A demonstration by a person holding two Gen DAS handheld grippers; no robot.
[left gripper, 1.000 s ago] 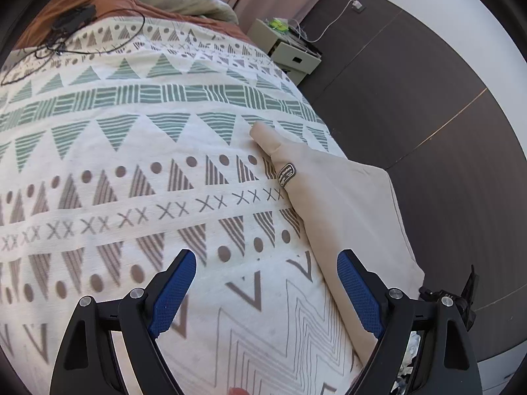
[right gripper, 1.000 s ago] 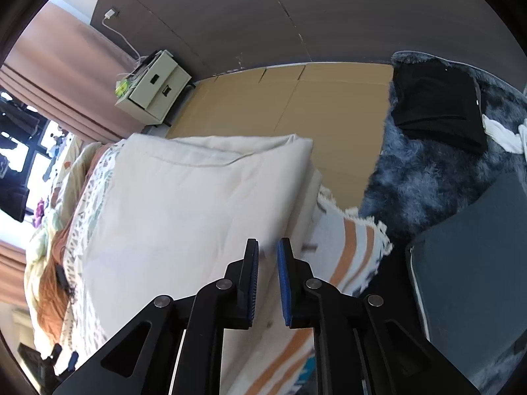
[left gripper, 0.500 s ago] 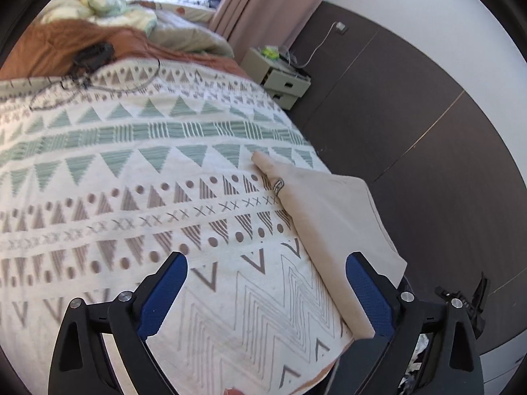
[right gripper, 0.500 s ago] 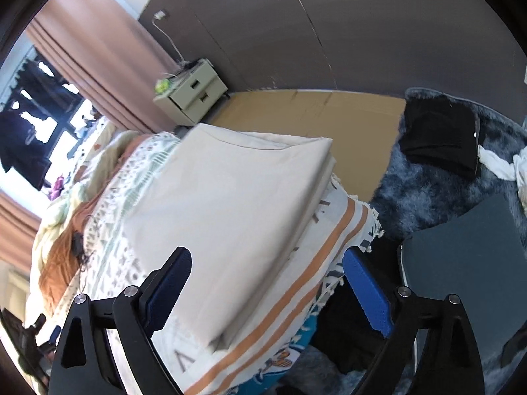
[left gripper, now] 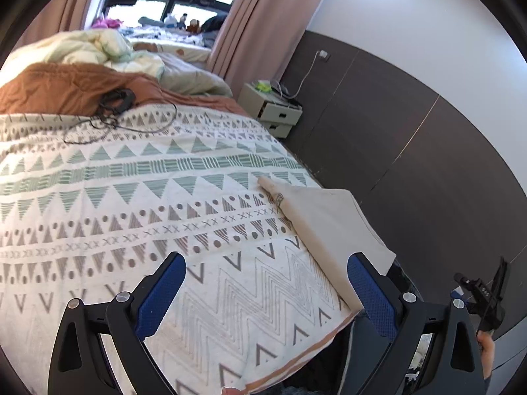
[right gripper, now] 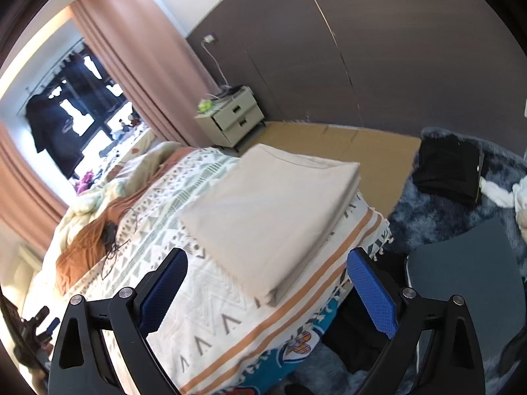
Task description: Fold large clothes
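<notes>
A folded beige garment (left gripper: 329,227) lies flat on the patterned bedspread (left gripper: 131,197), at the bed's corner near the dark wall. In the right wrist view the same garment (right gripper: 270,210) is a neat thick rectangle on the bedspread (right gripper: 210,296). My left gripper (left gripper: 263,260) hangs open above the bedspread, with nothing between its blue pads. My right gripper (right gripper: 266,253) is raised above and short of the garment. Its jaws are opening wide and nothing is between them.
A nightstand (left gripper: 273,112) stands by the dark wall past the bed. A brown blanket (left gripper: 66,89) and a black cable (left gripper: 117,98) lie at the bed's head. Beside the bed, a shaggy rug (right gripper: 428,217) holds black folded clothes (right gripper: 451,168). A grey chair seat (right gripper: 467,283) is close by.
My right gripper opened off the beige garment and left it lying on the bed. Both grippers pulled up and back, so more of the room shows.
</notes>
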